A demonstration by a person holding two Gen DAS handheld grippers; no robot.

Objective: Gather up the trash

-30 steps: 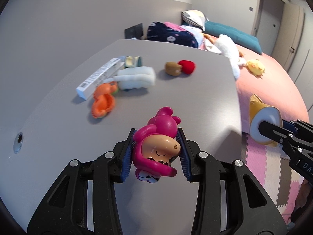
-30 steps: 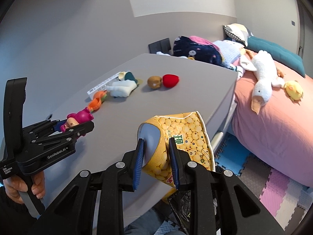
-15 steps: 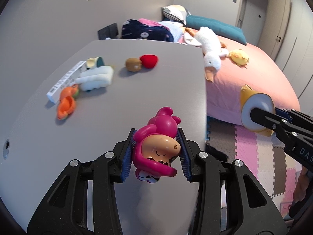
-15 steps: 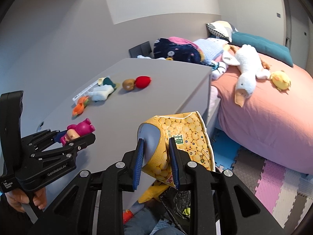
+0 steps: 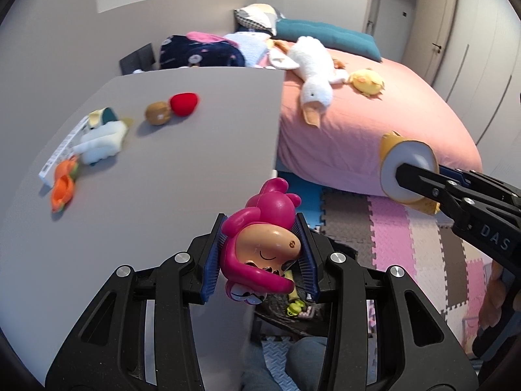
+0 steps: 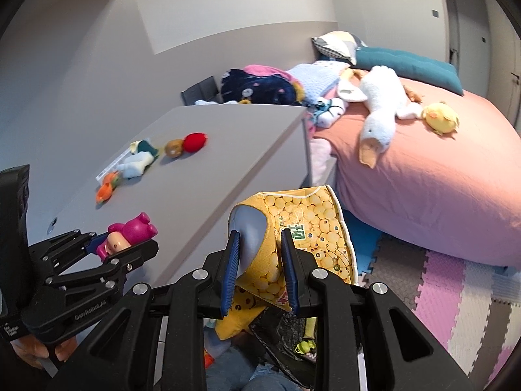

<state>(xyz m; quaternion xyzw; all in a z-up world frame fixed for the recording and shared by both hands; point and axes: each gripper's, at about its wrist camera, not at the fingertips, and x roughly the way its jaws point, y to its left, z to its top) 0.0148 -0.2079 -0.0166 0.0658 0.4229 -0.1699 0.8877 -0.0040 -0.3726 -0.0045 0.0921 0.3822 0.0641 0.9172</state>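
Observation:
A pink toy figure [image 5: 263,244] with a tan face sits between the pads of my left gripper [image 5: 260,228], which is shut on it at the table's right edge. A crumpled yellow snack bag [image 6: 309,224] with a grey inside is pinched by my right gripper [image 6: 260,238]. In the left wrist view, the right gripper [image 5: 403,172] and its yellow bag [image 5: 407,153] hang over the floor to the right. The right wrist view has the left gripper [image 6: 130,244] and pink toy [image 6: 130,231] at lower left. A black trash bag [image 6: 280,335] lies open below both.
The grey table [image 5: 179,169] carries an orange toy [image 5: 63,185], a white plush [image 5: 101,140], a long white box [image 5: 62,150], a brown ball [image 5: 158,113] and a red one [image 5: 184,103]. A pink bed [image 5: 374,123] with a goose plush [image 5: 312,62] stands right; foam mats [image 5: 390,228] cover the floor.
Both grippers have swung rightward from over the table to its right edge, and the black bag on the floor has come into view beneath them. Each still holds its item.

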